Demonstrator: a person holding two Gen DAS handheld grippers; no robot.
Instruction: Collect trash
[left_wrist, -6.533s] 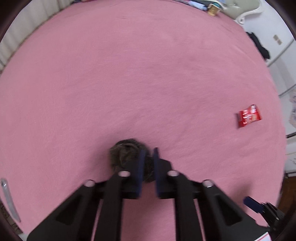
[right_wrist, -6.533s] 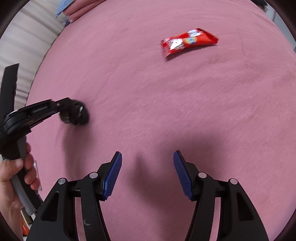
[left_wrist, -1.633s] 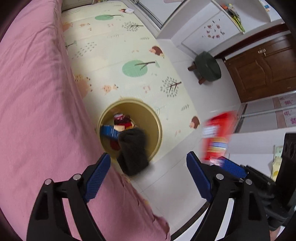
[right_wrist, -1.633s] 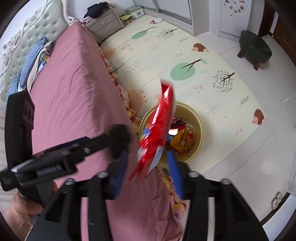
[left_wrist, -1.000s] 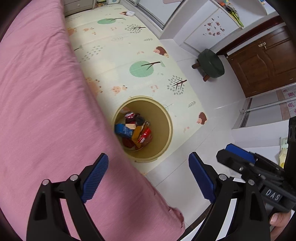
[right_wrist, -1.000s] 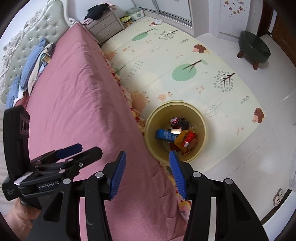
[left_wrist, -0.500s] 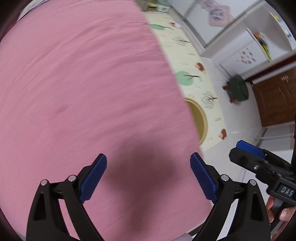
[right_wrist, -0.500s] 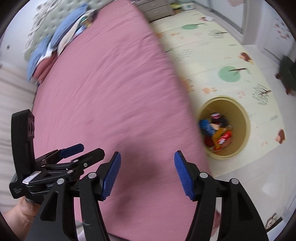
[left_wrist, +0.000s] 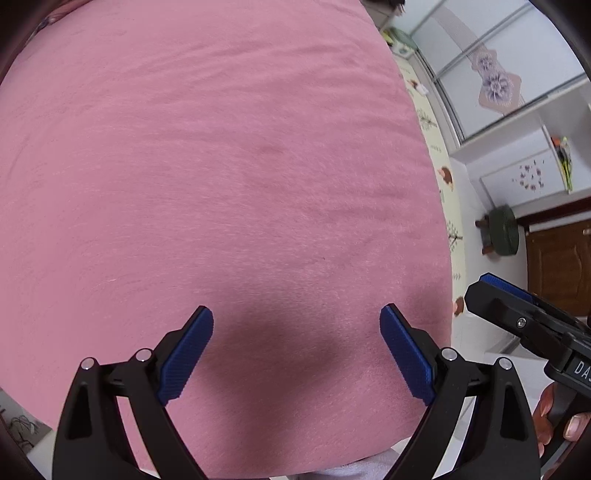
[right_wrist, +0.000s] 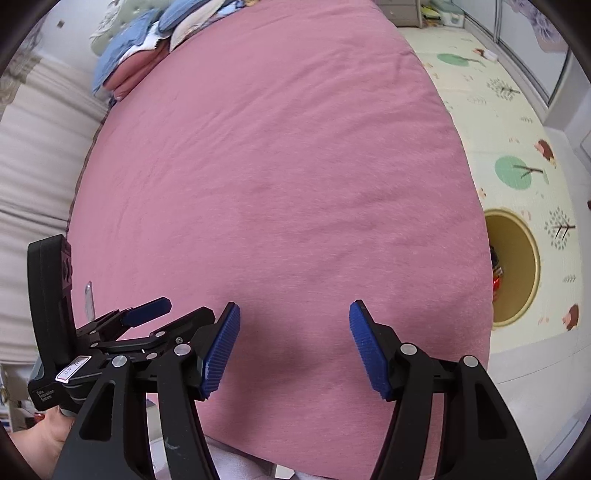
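Observation:
Both grippers hang over a pink bedspread (left_wrist: 229, 177) with nothing between their fingers. My left gripper (left_wrist: 295, 347) is open wide over bare cloth, and shows again at the lower left of the right wrist view (right_wrist: 177, 314). My right gripper (right_wrist: 293, 347) is open too; its blue-padded tip (left_wrist: 491, 291) pokes in at the right of the left wrist view, with a hand (left_wrist: 561, 417) below it. A yellow bin (right_wrist: 532, 266) stands on the floor beside the bed, half hidden by the bed's edge, with a red wrapper (right_wrist: 496, 280) inside. A clear plastic strip (right_wrist: 88, 299) lies on the bed's left side.
Folded blue and pink bedding (right_wrist: 147, 40) is piled at the head of the bed. A patterned play mat (right_wrist: 498, 110) covers the floor to the right. A green stool (left_wrist: 504, 230) and a brown door (left_wrist: 561, 266) lie beyond the bed's right edge.
Both views have swung from the bin and floor onto the bed. The bin has left the left wrist view and slid to the right edge of the right one. The right jaws stand wider.

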